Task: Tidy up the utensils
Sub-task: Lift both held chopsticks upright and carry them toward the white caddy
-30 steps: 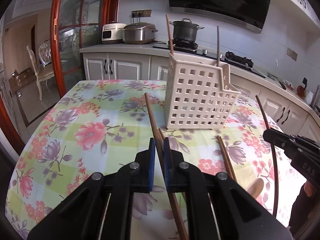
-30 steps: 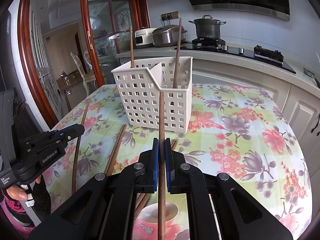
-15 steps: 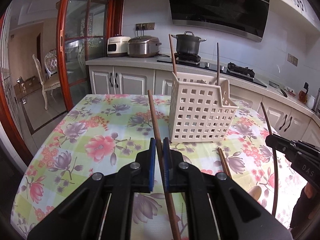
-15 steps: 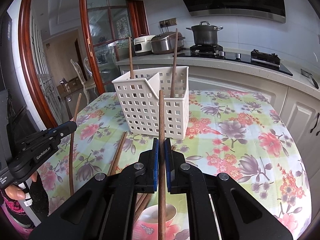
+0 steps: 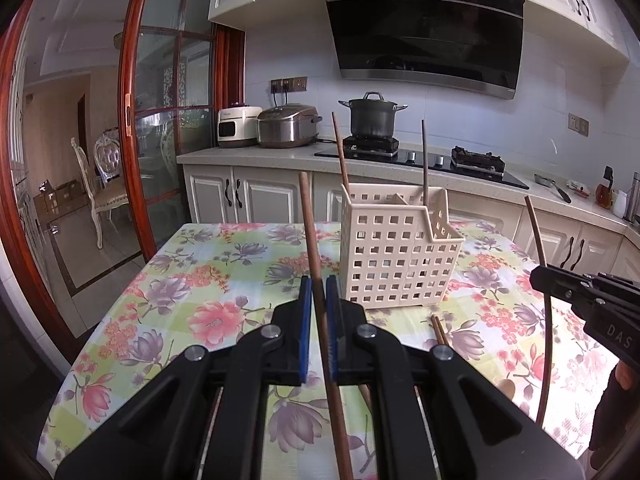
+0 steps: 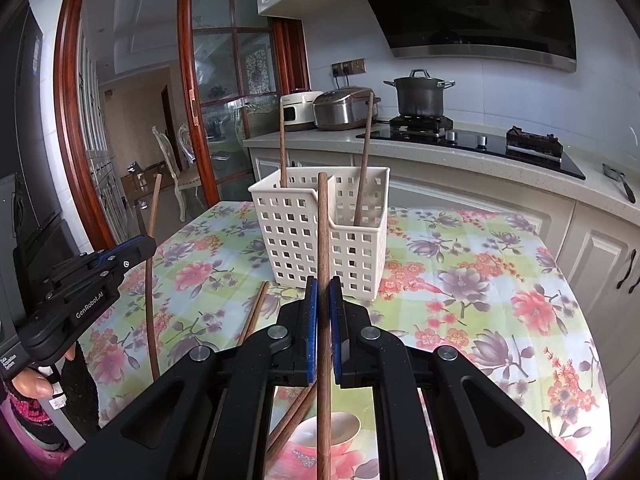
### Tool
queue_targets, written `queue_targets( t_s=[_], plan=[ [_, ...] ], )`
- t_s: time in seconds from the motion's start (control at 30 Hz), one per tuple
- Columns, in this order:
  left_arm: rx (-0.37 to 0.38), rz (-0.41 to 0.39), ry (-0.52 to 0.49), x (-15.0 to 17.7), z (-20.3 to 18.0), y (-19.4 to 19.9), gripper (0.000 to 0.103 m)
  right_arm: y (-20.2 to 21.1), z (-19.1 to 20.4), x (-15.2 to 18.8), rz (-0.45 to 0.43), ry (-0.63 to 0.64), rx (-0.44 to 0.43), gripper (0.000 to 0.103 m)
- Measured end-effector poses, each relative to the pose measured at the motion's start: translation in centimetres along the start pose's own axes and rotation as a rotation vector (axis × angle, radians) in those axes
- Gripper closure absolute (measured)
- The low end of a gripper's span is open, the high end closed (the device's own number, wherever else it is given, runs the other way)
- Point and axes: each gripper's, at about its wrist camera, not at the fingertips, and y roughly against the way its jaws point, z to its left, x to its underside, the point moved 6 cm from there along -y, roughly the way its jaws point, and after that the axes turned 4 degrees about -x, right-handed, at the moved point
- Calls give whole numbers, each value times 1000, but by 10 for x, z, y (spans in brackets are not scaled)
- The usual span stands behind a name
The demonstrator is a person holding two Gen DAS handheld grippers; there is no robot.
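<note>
Holding both claws level above the worktop (image 5: 168,280), I had my left claw (image 5: 320,312) and right claw (image 6: 324,312) each clamped on an upright chopstick (image 5: 310,232) (image 6: 323,232), near the basket (image 6: 320,232).

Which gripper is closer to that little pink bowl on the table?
Right. The right gripper hangs almost directly over the pink bowl; the left gripper is off to its left.

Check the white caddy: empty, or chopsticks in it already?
Not empty: two chopsticks stand upright inside the white caddy, their tops rising above its rim.
</note>
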Motion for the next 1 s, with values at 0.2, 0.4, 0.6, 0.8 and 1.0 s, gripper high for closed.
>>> queue_targets(
  t_s=[0.2,0.4,0.6,0.8,1.0],
  plan=[
    [0,-28,-14,-4,-4,9,96,11,3,-6,-24,7,-9,96],
    [-5,-54,-27,-6,-5,17,99,18,6,-10,-45,19,-10,96],
    [10,-3,-21,1,-3,7,100,19,6,-10,-49,21,-6,96],
    [1,179,37,27,17,-42,99,19,4,-10,-51,19,-8,96],
    [1,344,37,52,23,-98,86,15,0,-10,-50,6,-5,96]
  ],
)
